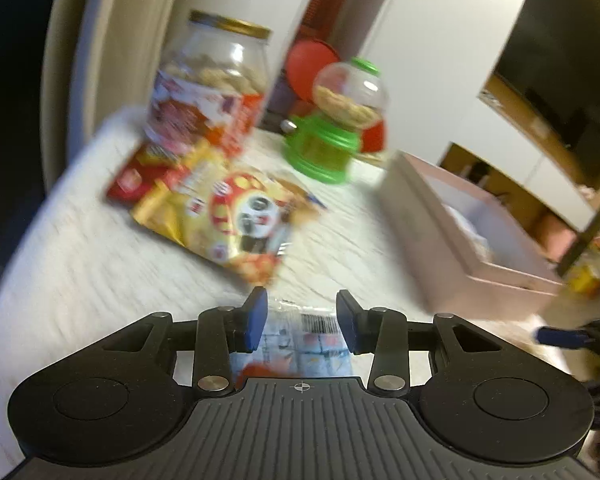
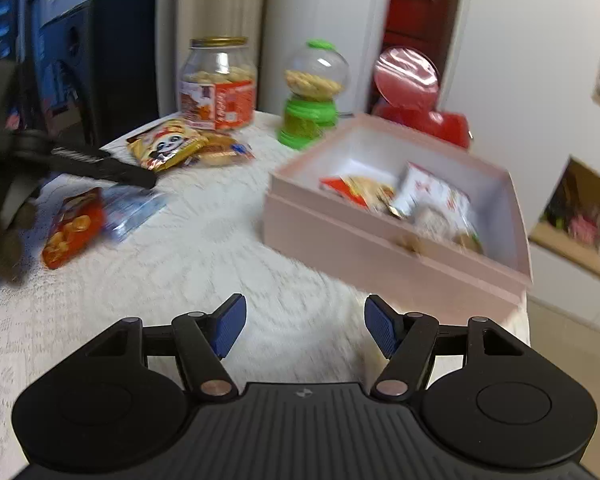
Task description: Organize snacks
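The left gripper (image 1: 302,318) hovered over a clear blue-and-white snack packet (image 1: 308,342) on the tabletop (image 1: 80,264), its jaws narrow and straddling the packet; whether the pads touched it could not be told. Ahead of it lay a yellow panda snack bag (image 1: 236,216), with the pink box (image 1: 452,248) to its right. The right gripper (image 2: 304,326) stood wide and empty, the pink box holding several snack packs (image 2: 400,196) just ahead to its right.
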